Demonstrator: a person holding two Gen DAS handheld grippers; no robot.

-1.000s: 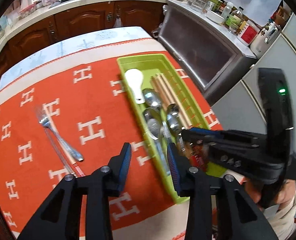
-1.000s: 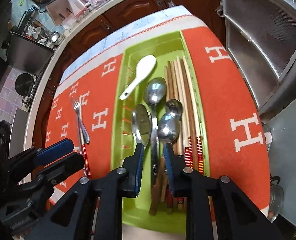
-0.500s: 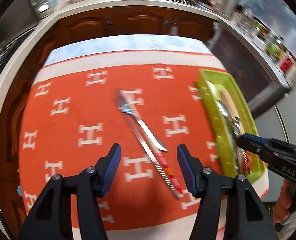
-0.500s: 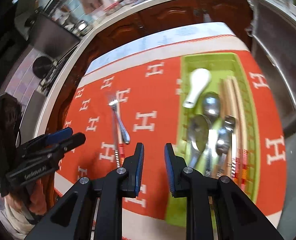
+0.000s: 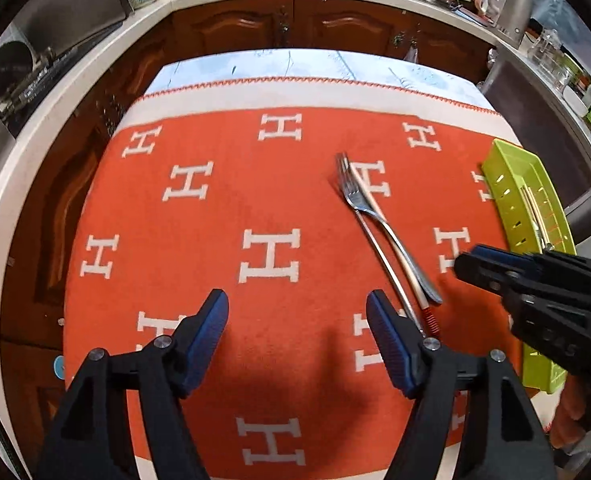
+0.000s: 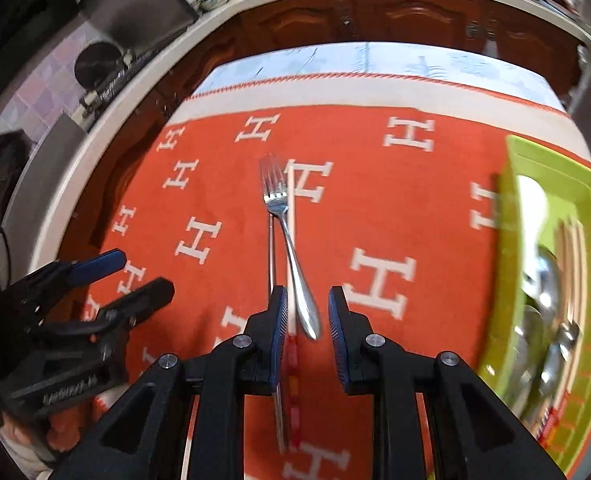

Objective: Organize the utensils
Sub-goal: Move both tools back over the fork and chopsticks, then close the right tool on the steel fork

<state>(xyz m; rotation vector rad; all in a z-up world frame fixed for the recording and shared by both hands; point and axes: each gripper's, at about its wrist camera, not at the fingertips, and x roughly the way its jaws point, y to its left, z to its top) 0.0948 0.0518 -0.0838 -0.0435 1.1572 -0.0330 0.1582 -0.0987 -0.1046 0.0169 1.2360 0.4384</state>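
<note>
Fork (image 6: 283,216) lies lengthwise; tines point away.

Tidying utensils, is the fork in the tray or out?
Out: the fork lies on the orange cloth, apart from the green tray.

A steel fork (image 6: 285,236) lay on the orange cloth with its tines pointing toward the far edge of the table and its rounded handle end nearest the cameras. Two thin sticks lay alongside it, touching or crossing under its neck: a pale chopstick (image 6: 291,240) with red and orange bands at its near end, and a grey, metallic-looking one (image 6: 272,252), probably a second chopstick, though blur made that hard to confirm. To the right, well apart from the fork, stood a lime-green slotted tray (image 6: 509,264). It held a white ceramic spoon (image 6: 531,208), several steel spoons (image 6: 545,280) and a bundle of wooden chopsticks (image 6: 575,264) lying lengthwise.
</note>
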